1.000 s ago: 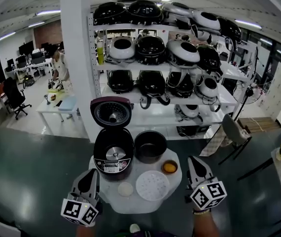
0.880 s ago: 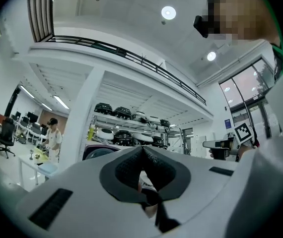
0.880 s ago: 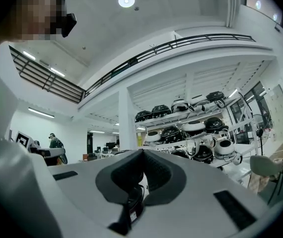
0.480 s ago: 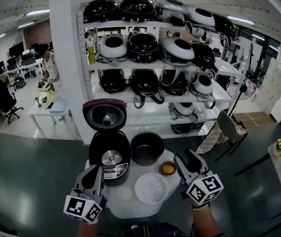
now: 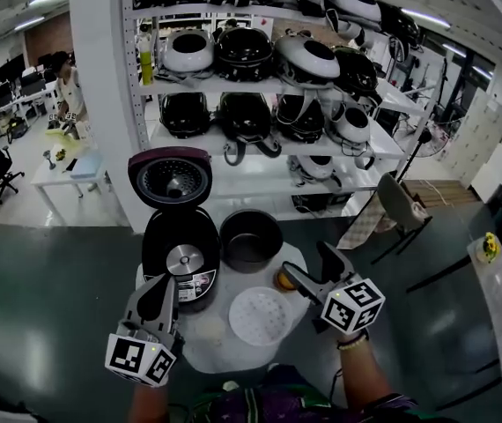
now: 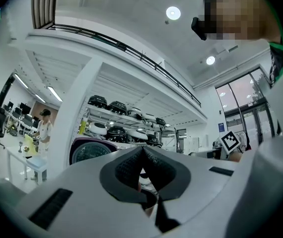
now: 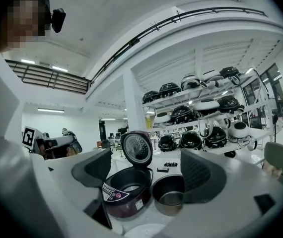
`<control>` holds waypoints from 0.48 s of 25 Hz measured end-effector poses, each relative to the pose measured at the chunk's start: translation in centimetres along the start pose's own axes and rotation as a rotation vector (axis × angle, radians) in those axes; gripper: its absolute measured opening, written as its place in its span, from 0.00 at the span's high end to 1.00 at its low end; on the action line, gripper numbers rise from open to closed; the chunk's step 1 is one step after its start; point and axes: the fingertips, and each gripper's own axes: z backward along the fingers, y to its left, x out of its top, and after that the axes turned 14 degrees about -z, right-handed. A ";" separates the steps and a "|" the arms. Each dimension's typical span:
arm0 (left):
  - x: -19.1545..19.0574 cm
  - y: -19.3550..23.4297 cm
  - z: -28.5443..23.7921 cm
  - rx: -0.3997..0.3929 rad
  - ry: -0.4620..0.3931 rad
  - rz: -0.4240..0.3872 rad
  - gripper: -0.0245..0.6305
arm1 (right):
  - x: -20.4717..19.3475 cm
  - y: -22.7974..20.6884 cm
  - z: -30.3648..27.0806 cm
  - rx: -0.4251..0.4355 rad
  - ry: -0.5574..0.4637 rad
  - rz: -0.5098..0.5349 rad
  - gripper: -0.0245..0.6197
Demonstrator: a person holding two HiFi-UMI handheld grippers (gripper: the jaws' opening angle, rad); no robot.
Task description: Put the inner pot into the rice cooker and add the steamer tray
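Observation:
The dark red rice cooker [image 5: 179,258] stands open on a round white table [image 5: 200,346], its lid [image 5: 170,178] raised and its well bare. The dark inner pot [image 5: 251,239] sits on the table just right of it. Nearer me lies the white perforated steamer tray [image 5: 261,315]. My left gripper [image 5: 164,285] is shut on nothing, in front of the cooker. My right gripper [image 5: 308,261] hovers right of the tray, its jaws opening wide with nothing gripped. In the right gripper view the cooker [image 7: 126,187] and pot [image 7: 169,195] lie ahead of the right gripper [image 7: 149,175].
A small orange item [image 5: 284,279] lies on the table by my right gripper. Behind the table, white shelves [image 5: 260,139] carry several rice cookers. A grey chair [image 5: 392,210] stands at the right. A person works at a white desk [image 5: 70,170] far left.
Both grippers moved forward toward the cooker and pot. The right gripper's jaws went from shut to wide apart. The left stayed shut.

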 end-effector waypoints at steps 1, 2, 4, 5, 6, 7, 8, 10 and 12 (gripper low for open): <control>-0.2 -0.2 -0.4 -0.003 0.004 0.000 0.93 | -0.3 -0.5 -0.4 0.000 0.013 -0.003 0.30; -0.5 -0.4 -0.8 -0.003 0.008 0.000 0.93 | -0.6 -1.1 -0.8 -0.001 0.028 -0.004 0.30; -1.0 -0.7 -1.6 0.003 0.013 0.001 0.93 | -1.2 -2.6 -2.0 0.001 0.055 -0.006 0.30; -1.4 -0.7 -2.1 0.011 0.015 0.001 0.93 | -1.4 -3.3 -2.7 0.003 0.067 -0.005 0.30; -1.8 -0.7 -2.6 0.023 0.017 0.002 0.93 | -1.7 -4.2 -3.4 0.005 0.079 -0.004 0.30; -2.1 -0.7 -3.2 0.036 0.019 0.004 0.93 | -1.9 -5.1 -4.0 0.008 0.091 -0.006 0.30; -2.5 -0.6 -3.7 0.049 0.024 0.007 0.93 | -2.1 -6.0 -4.7 0.012 0.104 -0.009 0.30; -3.0 -0.8 -4.6 0.073 0.036 0.009 0.93 | -2.4 -7.6 -5.8 0.020 0.133 -0.009 0.31; -3.4 -0.9 -5.5 0.094 0.048 0.002 0.93 | -2.7 -9.3 -7.0 0.027 0.162 -0.002 0.31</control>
